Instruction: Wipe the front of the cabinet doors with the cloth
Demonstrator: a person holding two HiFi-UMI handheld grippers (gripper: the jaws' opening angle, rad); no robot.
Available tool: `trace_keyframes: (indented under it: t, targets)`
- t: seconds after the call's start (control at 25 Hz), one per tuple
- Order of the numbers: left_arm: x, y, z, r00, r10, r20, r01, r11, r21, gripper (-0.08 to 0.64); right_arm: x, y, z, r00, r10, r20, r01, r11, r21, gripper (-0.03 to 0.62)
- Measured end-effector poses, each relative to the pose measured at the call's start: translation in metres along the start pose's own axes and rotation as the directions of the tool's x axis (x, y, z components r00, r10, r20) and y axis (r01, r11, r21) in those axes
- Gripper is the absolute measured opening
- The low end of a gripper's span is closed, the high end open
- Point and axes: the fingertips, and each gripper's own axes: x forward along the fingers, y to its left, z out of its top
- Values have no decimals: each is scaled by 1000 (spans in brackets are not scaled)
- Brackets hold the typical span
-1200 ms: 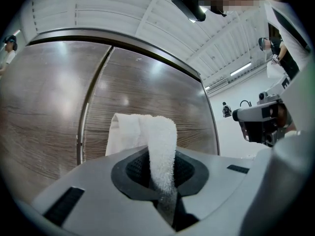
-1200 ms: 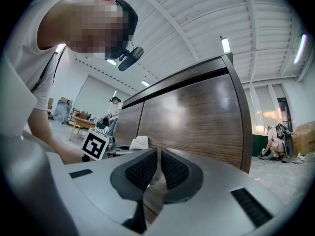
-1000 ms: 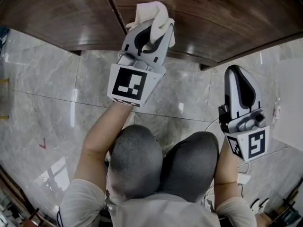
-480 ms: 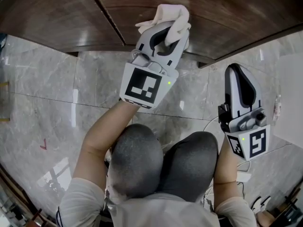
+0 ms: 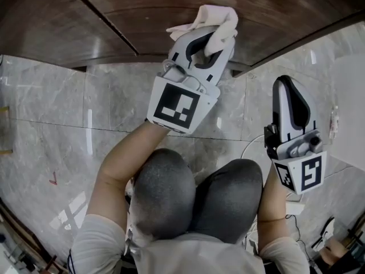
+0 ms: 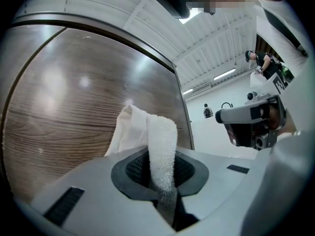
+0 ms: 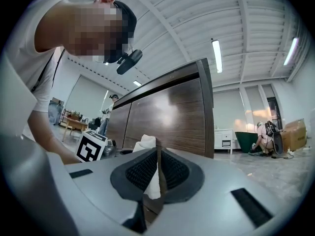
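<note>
1. Wiping is under way: the left gripper (image 5: 215, 34) is clamped on a fold of the white cloth (image 5: 212, 16), and the bunched end is pressed against the dark wood cabinet door (image 5: 285, 7).
2. The left gripper view confirms it. The cloth (image 6: 160, 136) runs up from between the closed pads and lies against the door's grain (image 6: 69, 107).
3. Contact sits low on the door, just above its bottom edge and right of the seam between doors (image 5: 102, 19).
4. The right gripper (image 5: 287, 84) has its jaws pressed together on nothing. It is held well apart from the cabinet, over the marble floor (image 5: 51, 113), beside the person's knee (image 5: 228, 193).
5. Progress, as a judgement: no damp trail or streak shows on the wood, so how much is already covered cannot be told.
6. What is likely left: the upper part of this door, out of the head view, and the neighbouring door (image 5: 34, 21) left of the seam, which the cloth is not touching.
</note>
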Motion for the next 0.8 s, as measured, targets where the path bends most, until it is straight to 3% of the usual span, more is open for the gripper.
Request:
trace_keyframes:
  t: [0.44, 0.8]
  targets:
    - [31, -37, -5, 997, -79, 2, 79, 997, 13, 63, -15, -26, -6, 999, -47, 4, 47, 999, 9, 46]
    - [59, -74, -9, 988, -156, 23, 157, 987, -32, 63, -31, -48, -10, 995, -99, -33, 98, 995, -26, 46]
